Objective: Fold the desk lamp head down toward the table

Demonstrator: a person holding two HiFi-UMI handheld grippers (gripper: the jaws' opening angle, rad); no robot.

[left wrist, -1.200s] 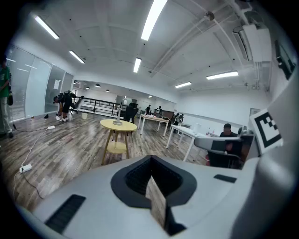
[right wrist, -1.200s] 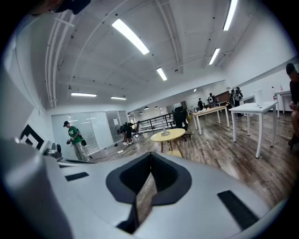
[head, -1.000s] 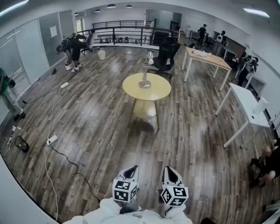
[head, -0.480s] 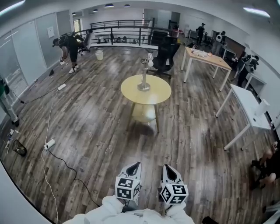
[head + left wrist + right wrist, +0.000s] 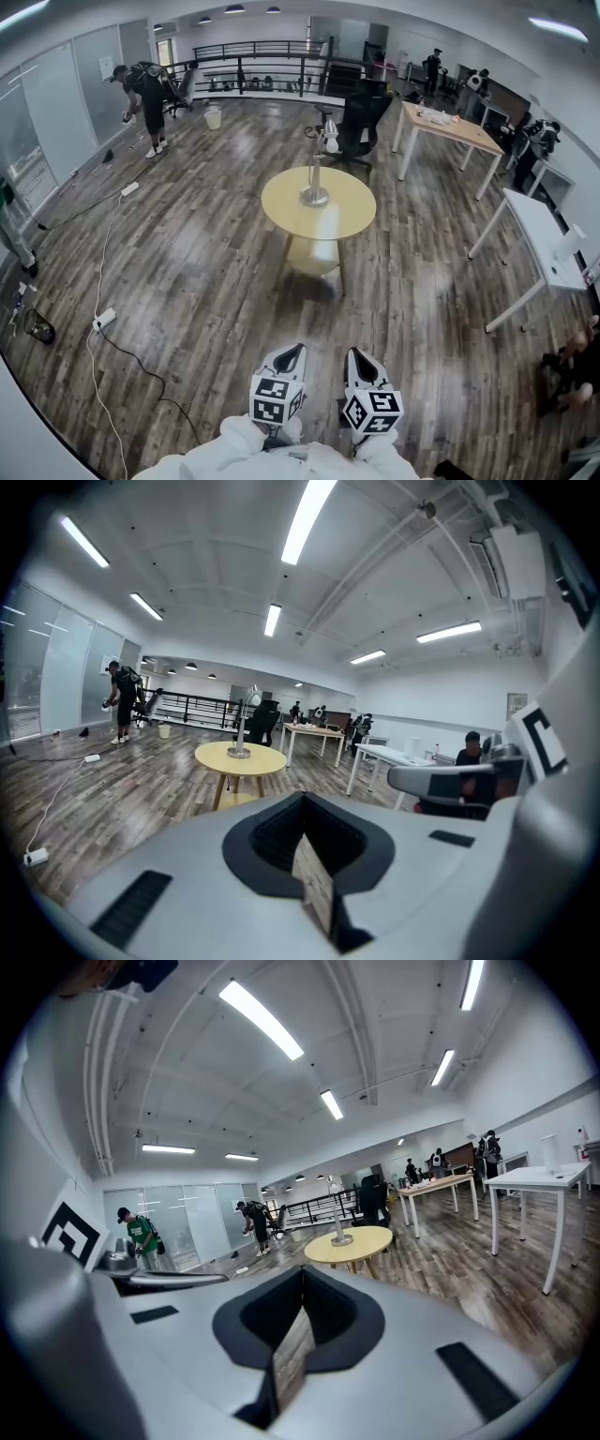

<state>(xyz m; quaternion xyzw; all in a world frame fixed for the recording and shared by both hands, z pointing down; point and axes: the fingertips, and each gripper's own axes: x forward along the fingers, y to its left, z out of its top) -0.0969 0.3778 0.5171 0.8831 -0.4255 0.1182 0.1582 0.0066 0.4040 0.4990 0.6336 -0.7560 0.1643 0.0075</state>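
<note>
The step in hand looks like the approach. The slim silver desk lamp with a round base and small white head (image 5: pixel 317 169) stands upright near the middle of the round yellow wooden table (image 5: pixel 349 217). It is well apart from both tools, across a stretch of grey-brown plank floor (image 5: pixel 216 281). The left tongs (image 5: pixel 290 350) and right tongs (image 5: pixel 357 354) are side by side close to the person's body, each shut tight with nothing in it. The head sits high on the stem, not yet folded; its exact angle is too small to tell. The next move likely calls for reaching the table, then opening the tongs to steady the base and press the head down.
</note>
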